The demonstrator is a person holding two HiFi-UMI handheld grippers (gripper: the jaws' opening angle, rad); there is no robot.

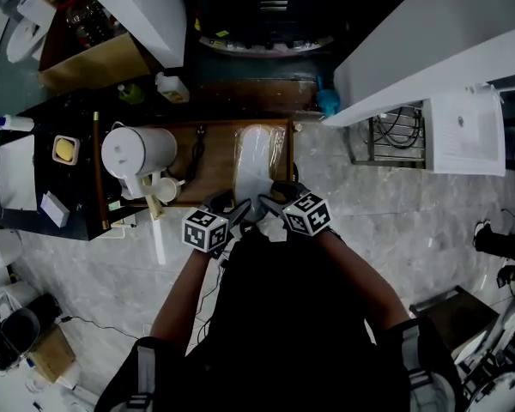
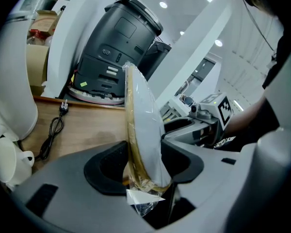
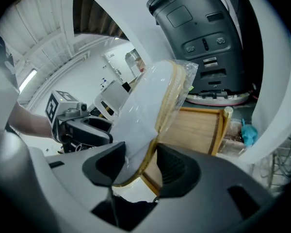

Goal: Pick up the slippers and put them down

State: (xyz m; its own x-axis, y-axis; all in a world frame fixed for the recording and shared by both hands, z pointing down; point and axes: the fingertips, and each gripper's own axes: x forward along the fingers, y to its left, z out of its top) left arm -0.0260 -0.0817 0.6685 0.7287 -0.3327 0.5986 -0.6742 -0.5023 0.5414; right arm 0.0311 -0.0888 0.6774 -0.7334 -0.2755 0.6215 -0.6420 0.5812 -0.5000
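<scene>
Left gripper (image 2: 144, 165) clamping the near end of the bagged slippers (image 2: 144, 115), jaws standing partly apart on it, right gripper (image 3: 140, 166) pinching the same end alongside, slippers hanging over the wooden table (image 1: 208, 163), white kettle (image 1: 137, 151) sitting at its left.

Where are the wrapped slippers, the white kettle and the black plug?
wrapped slippers (image 2: 146, 123), left gripper view, on the white upper
white kettle (image 1: 129, 151), head view, on its lid
black plug (image 2: 63, 108), left gripper view, on the plug body
</scene>
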